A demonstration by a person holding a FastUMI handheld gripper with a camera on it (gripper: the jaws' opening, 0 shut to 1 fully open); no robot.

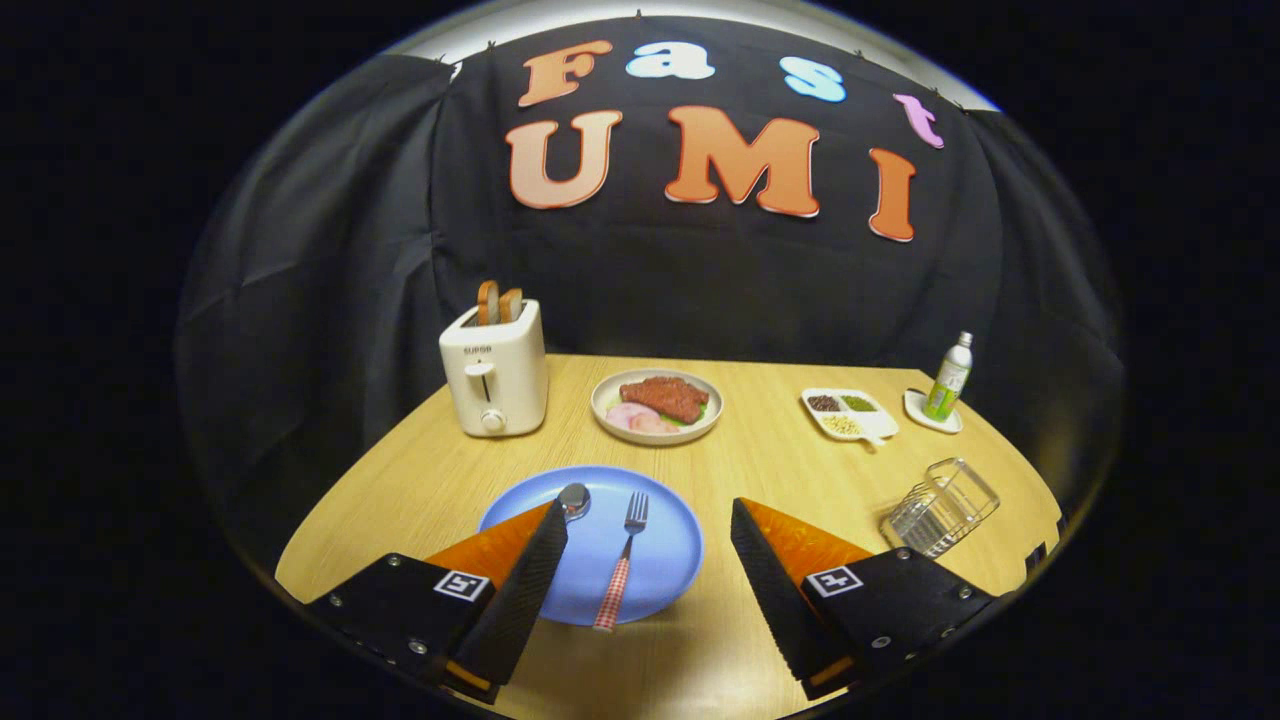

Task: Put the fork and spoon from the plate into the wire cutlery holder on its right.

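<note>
**Tongs wide open over the plate**

The tongs (pixel 648 520) gape wide, holding nothing. Between their fingers lies the blue plate (pixel 660 560) with the fork (pixel 622 565); the spoon (pixel 574 499) peeks beside it. Right of the plate, the wire cutlery holder (pixel 940 507) stands on the wooden tabletop (pixel 770 470). Black cloth walls the booth.

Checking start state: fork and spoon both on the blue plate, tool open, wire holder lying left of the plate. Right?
Not quite. The gripper view shows the wire holder to the right of the blue plate, not left. Fork and spoon lie on the plate; the tool is open.
</note>
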